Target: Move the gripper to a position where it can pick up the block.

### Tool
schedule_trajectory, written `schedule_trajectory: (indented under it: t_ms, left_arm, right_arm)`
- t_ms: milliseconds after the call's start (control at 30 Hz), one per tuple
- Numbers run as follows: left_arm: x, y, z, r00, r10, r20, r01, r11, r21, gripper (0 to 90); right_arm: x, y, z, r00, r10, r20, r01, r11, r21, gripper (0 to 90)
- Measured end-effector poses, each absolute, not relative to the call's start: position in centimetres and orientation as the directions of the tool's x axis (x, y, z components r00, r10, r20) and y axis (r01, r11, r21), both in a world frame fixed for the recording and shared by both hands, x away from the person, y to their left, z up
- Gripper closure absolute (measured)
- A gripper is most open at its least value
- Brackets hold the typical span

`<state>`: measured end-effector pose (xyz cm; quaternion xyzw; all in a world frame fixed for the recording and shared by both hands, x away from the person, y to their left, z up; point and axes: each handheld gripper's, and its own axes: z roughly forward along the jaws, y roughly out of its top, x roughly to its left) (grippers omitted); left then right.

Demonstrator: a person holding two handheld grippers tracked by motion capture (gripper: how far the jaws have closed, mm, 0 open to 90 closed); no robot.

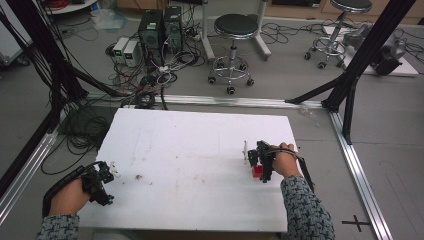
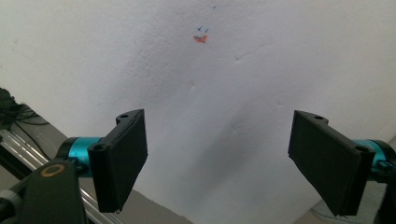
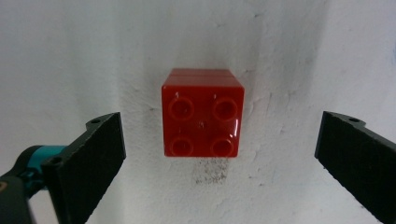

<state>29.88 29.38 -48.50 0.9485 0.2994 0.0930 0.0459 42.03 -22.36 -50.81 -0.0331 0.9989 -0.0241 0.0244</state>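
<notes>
One red brick [image 3: 203, 113], four studs up, sits on the white table [image 1: 200, 150] near its right side, straight below the right gripper [image 3: 219, 163], whose fingers [image 3: 91, 158] stand wide apart on either side of it without touching. This looks like the approach before a pick: the next move calls for lowering squarely and closing on the brick's flat sides. Over the table's left edge, the left gripper [image 2: 229, 158] hangs spread and empty.

A lab (computer towers [image 1: 161, 29], tangled cables [image 1: 145, 80], stools [image 1: 233, 47]).
</notes>
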Motion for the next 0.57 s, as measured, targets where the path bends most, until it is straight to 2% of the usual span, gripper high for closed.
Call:
schedule_trajectory:
  t_ms: [67,133,200,233,567]
  left_arm:
    - [29.89,29.38,-48.48,0.805,0.574,0.150,0.557,-0.818,0.142,20.0]
    - [29.90,29.37,-48.48,0.805,0.574,0.149,0.557,-0.818,0.141,20.0]
    - [29.89,29.35,-48.52,0.805,0.574,0.149,0.557,-0.818,0.144,20.0]
    - [29.88,29.35,-48.53,0.805,0.574,0.149,0.557,-0.818,0.144,20.0]
    - [29.91,29.32,-48.60,0.805,0.575,0.146,0.558,-0.818,0.143,20.0]
  right_arm:
    - [41.82,-22.24,-50.82,-0.998,-0.044,-0.035,-0.042,0.997,-0.063,1.0]
    - [42.04,-22.13,-50.98,-0.995,-0.087,-0.041,-0.085,0.995,-0.044,1.0]
    - [41.80,-22.10,-51.00,-0.998,-0.056,-0.029,-0.054,0.997,-0.062,1.0]
    - [42.05,-22.04,-51.10,-0.995,-0.097,-0.035,-0.096,0.994,-0.043,1.0]
    - [41.81,-21.97,-50.98,-0.998,-0.061,-0.023,-0.060,0.997,-0.052,1.0]
